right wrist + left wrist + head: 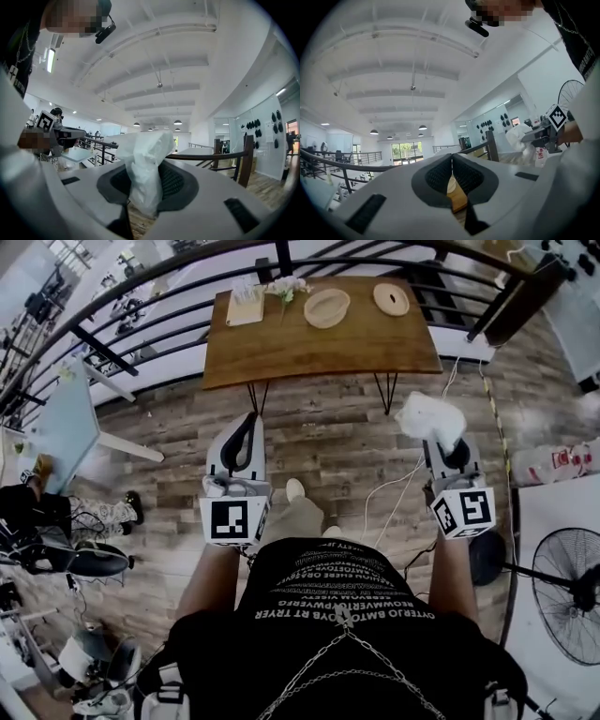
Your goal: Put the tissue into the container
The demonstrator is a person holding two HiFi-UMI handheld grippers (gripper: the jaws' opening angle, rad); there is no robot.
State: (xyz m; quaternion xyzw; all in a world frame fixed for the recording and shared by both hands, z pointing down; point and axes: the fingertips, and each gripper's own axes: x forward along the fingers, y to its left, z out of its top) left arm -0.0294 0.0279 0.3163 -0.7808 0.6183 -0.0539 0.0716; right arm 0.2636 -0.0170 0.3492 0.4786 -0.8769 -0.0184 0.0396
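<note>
A crumpled white tissue sticks up out of my right gripper, which is shut on it, held over the wood floor in front of the table. In the right gripper view the tissue fills the gap between the dark pads. My left gripper is level with it on the left, shut with nothing in it; its pads meet at the tips. On the wooden table ahead lie a shallow round wooden container, a round lid and a tissue box.
A small bunch of flowers stands beside the tissue box. A black railing runs behind the table. A glass-topped table is at left, a floor fan at right, and a white cable trails across the floor.
</note>
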